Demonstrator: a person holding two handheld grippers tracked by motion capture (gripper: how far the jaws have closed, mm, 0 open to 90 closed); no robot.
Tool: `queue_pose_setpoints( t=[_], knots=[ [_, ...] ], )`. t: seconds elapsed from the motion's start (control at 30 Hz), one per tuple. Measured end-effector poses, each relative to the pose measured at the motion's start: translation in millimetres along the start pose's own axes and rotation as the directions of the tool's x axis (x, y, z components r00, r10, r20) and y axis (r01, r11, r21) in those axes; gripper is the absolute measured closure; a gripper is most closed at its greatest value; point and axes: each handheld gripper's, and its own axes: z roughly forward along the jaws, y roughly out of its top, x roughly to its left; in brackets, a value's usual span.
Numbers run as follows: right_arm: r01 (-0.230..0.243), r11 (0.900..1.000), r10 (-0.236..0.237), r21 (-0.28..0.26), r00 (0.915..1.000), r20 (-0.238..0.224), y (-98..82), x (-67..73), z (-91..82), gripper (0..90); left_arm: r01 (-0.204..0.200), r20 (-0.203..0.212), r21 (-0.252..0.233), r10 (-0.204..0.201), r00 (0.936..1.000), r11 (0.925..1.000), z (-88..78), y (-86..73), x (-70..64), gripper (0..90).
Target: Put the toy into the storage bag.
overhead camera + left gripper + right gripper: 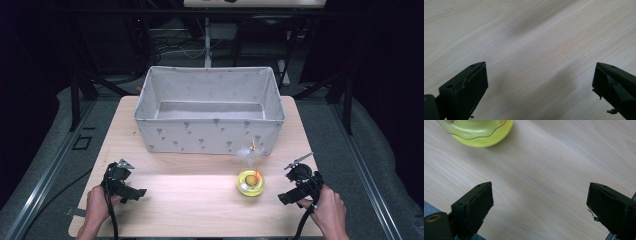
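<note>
Wood table: pale and bare in front of us. We see its grain under both claws.
Yellow toy: a small round yellow dish with a wavy clear rim. It sits on the table, in front of the box and near its right corner. An orange ball lies in it, and a thin stick with a white feather stands up from it.
Box: a big grey cloth box with small dark shapes on it. It stands at the far side of the table.
Left claw: we hold it low at the near left, well apart from the toy. Its jaws are spread wide, with nothing between them.
Right claw: we hold it just to the right of the toy, not touching it. Its jaws gape wide over bare wood, and the toy peeks in at the top of the right gripper view.
</note>
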Motion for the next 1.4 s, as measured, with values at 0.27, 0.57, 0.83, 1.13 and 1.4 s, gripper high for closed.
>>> queue_pose_setpoints(
  t=[0.27,0.57,0.83,1.13,1.4],
  knots=[
    [0.02,1.0,-0.02,0.008,0.9998,0.009,0.6,0.2,-5.7,7.3,0.006,0.002,-0.001,-0.006,1.0,1.0,1.1,0.0,0.6,0.3],
    [0.028,1.0,-0.028,0.009,0.9996,-0.003,3.9,4.8,-7.0,8.0,-0.003,0.011,-0.002,0.003,0.9999,1.0,0.6,0.5,-1.1,0.2],
    [0.039,0.999,-0.038,0.024,0.9989,-0.026,6.3,10.9,-7.9,8.4,-0.01,0.017,0.0,0.01,0.9998,0.9999,2.0,0.4,-0.8,0.2],
    [0.082,0.996,-0.081,0.036,0.9962,-0.033,11.9,19.2,-11.8,8.4,-0.014,0.018,0.006,0.014,0.9997,0.9999,2.1,0.5,-1.5,0.0],
    [0.11,0.994,-0.109,0.021,0.9931,-0.044,20.4,31.5,-17.7,7.8,-0.013,0.02,0.007,0.013,0.9997,0.9999,1.9,0.2,-1.4,0.0]
  ],
)
